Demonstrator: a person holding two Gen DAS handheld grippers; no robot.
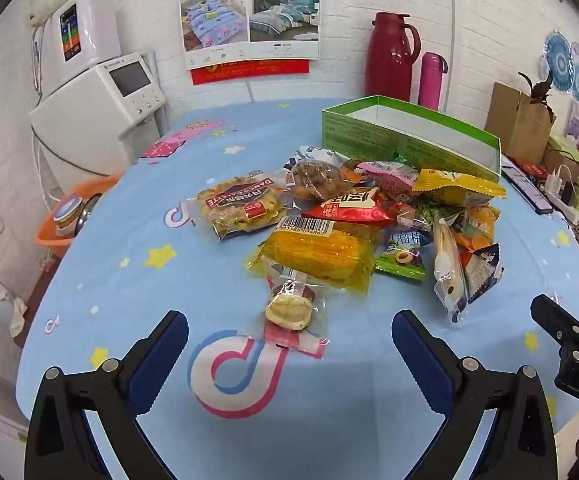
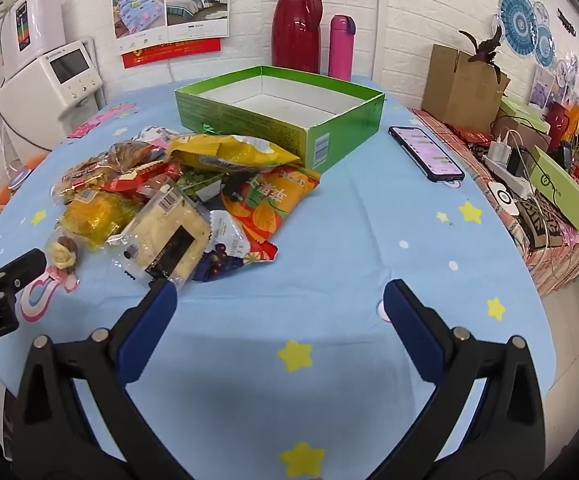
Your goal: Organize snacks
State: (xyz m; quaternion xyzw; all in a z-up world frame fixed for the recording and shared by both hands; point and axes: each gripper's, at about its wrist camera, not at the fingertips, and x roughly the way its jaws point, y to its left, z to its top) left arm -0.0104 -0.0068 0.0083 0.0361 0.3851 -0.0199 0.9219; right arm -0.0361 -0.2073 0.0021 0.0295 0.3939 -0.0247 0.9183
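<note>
On the desk (image 2: pixel 369 220): a blue cloth with yellow stars carries everything.
Snack pile (image 1: pixel 353 220): a loose heap of wrapped packets at mid-desk — yellow, red, orange, green and clear wrappers overlapping.
Corn packet (image 1: pixel 321 252): yellow, barcode up, long axis running left to right in the left wrist view.
Small pastry packet (image 1: pixel 291 308): clear wrapper, pale round cake inside, nearest the left hand-held gripper, long axis pointing away from it toward the pile.
Round cookie packet (image 1: pixel 237 208): lies at the pile's left edge.
Green box (image 2: pixel 281 116): open-topped, white inside, just behind the pile, one corner turned toward the right camera.
Phone (image 2: pixel 425 154): right of the box, screen lit.
Left hand-held gripper (image 1: pixel 289 336): spread wide, holding nothing — above the cloth.
Right hand-held gripper (image 2: pixel 279 300): spread wide, holding nothing, its left finger at the edge of a cake packet (image 2: pixel 165 244).
</note>
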